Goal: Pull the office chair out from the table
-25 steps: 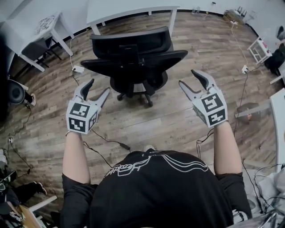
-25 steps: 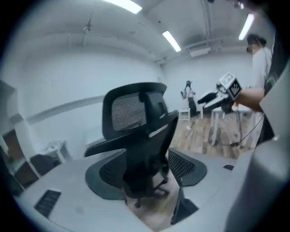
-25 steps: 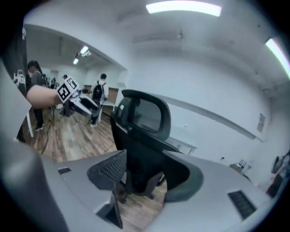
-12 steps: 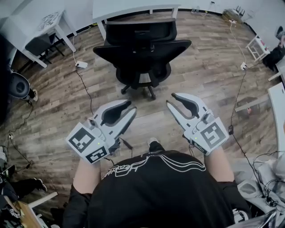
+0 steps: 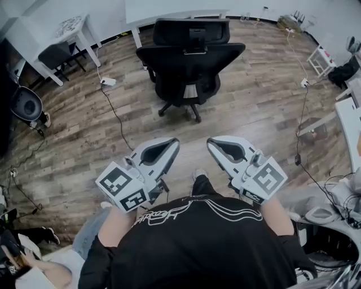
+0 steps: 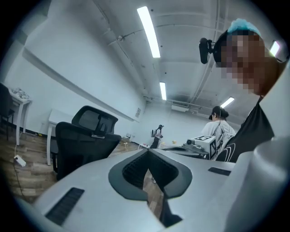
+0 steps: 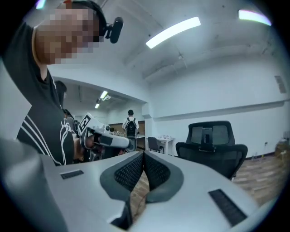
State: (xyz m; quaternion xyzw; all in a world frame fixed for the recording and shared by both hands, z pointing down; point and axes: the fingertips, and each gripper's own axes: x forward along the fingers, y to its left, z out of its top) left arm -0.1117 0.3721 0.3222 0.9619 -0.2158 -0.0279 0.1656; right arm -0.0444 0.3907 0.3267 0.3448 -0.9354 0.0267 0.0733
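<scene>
The black office chair (image 5: 189,62) stands on the wood floor with its back toward me, just in front of the white table (image 5: 169,8). Both grippers are held close to my chest, well short of the chair and touching nothing. My left gripper (image 5: 174,144) is shut and holds nothing; its jaws have just been closing. My right gripper (image 5: 210,143) has also just closed with nothing between its jaws. The left gripper view shows the chair (image 6: 84,136) to the left beyond the closed left gripper (image 6: 147,152). In the right gripper view the chair (image 7: 213,145) is to the right of the shut right gripper (image 7: 143,154).
A second white table (image 5: 67,28) with a dark chair (image 5: 53,55) under it stands at the far left. Cables and a power strip (image 5: 108,81) lie on the floor left of the office chair. More cables (image 5: 302,107) run on the right. A person (image 7: 130,123) stands far off.
Both grippers drew back from beside the chair to my chest and turned inward toward each other. Their jaws went from wide open to shut, empty. The chair now looks farther away.
</scene>
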